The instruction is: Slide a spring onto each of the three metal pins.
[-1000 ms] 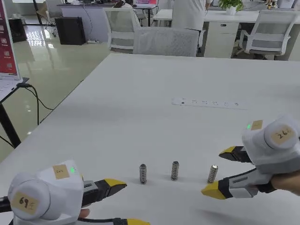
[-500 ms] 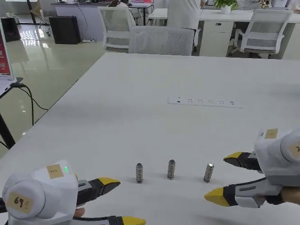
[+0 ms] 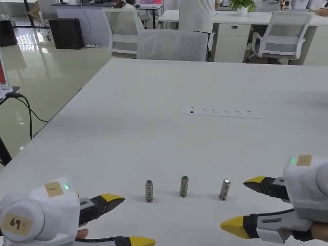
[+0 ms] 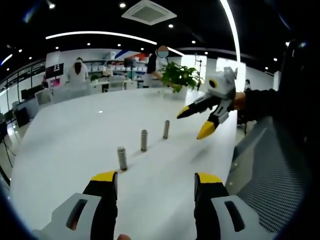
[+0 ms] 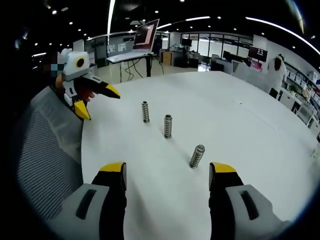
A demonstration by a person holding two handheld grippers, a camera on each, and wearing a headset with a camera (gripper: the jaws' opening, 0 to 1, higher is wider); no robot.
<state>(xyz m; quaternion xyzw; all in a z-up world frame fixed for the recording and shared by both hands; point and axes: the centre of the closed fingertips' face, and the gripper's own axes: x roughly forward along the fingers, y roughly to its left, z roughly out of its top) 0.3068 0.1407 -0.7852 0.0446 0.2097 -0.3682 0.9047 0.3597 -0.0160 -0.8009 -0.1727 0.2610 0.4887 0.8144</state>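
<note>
Three metal pins stand in a row on the white table, each with a spring around it: the left one (image 3: 149, 190), the middle one (image 3: 184, 186) and the right one (image 3: 225, 189). They also show in the left gripper view (image 4: 121, 158) (image 4: 144, 140) (image 4: 166, 129) and in the right gripper view (image 5: 197, 156) (image 5: 168, 126) (image 5: 145, 111). My left gripper (image 3: 121, 219) is open at the near left, with nothing between its yellow-tipped fingers. My right gripper (image 3: 245, 204) is open at the near right, just right of the right pin, holding nothing.
A white power strip (image 3: 220, 111) lies across the middle of the table, beyond the pins. Office chairs (image 3: 174, 45) stand at the table's far edge, with desks and a person behind. The table's left edge drops to a shiny floor with a cable (image 3: 25, 114).
The right gripper has drawn back toward me and to the right, away from the right pin. The left gripper has sunk a little lower. The three pins stay in place.
</note>
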